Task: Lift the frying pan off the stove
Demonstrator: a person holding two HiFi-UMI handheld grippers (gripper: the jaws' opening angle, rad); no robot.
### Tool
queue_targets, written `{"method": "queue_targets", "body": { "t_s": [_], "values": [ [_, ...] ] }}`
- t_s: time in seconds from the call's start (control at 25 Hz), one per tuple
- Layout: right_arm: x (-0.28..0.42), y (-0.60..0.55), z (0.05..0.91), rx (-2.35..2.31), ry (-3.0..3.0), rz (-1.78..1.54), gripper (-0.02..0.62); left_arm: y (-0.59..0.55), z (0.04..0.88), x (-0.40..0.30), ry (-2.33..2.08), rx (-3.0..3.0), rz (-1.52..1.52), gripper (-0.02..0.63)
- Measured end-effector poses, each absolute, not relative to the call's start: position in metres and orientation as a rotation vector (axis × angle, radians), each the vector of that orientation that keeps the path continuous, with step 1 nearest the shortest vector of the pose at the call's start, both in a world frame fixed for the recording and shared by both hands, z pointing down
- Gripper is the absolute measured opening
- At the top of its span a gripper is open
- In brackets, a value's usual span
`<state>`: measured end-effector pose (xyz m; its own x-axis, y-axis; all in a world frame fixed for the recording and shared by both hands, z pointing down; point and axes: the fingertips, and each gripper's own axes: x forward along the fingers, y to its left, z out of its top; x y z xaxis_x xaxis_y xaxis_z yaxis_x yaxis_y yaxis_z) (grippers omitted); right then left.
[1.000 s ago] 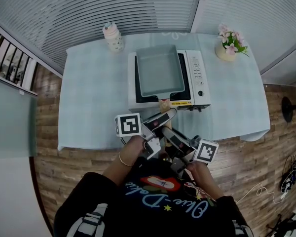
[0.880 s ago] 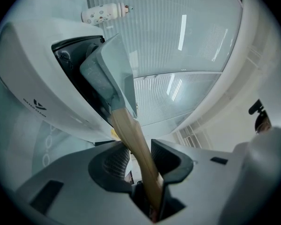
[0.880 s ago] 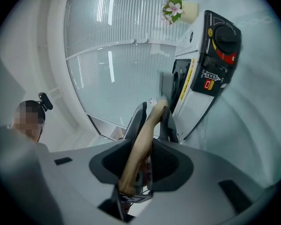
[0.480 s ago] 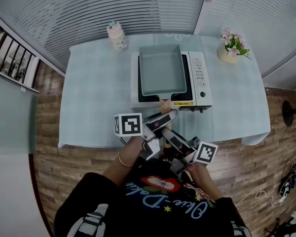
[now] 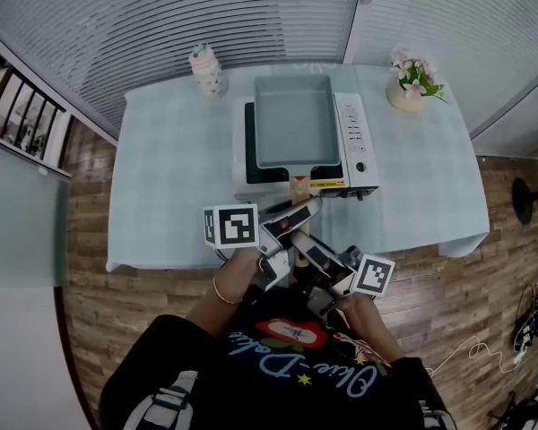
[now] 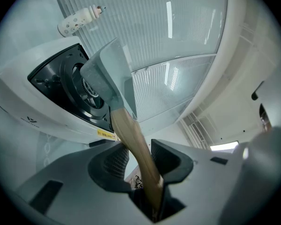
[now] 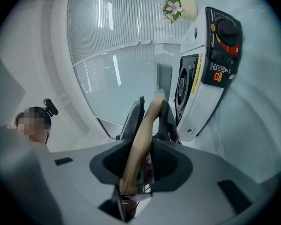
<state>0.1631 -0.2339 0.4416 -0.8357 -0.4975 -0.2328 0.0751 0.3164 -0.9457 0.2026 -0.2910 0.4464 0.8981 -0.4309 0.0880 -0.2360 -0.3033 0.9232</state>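
Grey rectangular frying pan [image 5: 291, 119] w/ pale wooden handle [image 5: 299, 189]: sits flat on the white portable gas stove [image 5: 357, 146], over the black burner, handle pointing twd the person. Grasp looks done, lift not yet. The pan seems to rest on the stove, so raising it + carrying it clear is all left. Pan looks empty, shallow, straight-walled. Left tool [image 5: 307, 210] is clamped on the wooden handle nearer the pan, pads pressing both sides. Right tool [image 5: 300, 243] is clamped on the same handle at its free end, just behind the left. Stove stands mid tabletop [image 5: 170, 168] w/ light-blue cloth. Patterned bottle [image 5: 208, 70] back left, pot of pink flowers [image 5: 411, 83] back right.
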Motion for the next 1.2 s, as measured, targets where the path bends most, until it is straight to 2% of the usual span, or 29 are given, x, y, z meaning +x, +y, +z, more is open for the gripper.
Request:
{"method": "queue_targets", "body": {
  "t_s": [1.2],
  "values": [
    [0.167,-0.196,0.386,-0.254,2.202,-1.387,0.132,-0.254,0.382,0.208,-0.507,2.059,-0.251,0.141]
  ]
}}
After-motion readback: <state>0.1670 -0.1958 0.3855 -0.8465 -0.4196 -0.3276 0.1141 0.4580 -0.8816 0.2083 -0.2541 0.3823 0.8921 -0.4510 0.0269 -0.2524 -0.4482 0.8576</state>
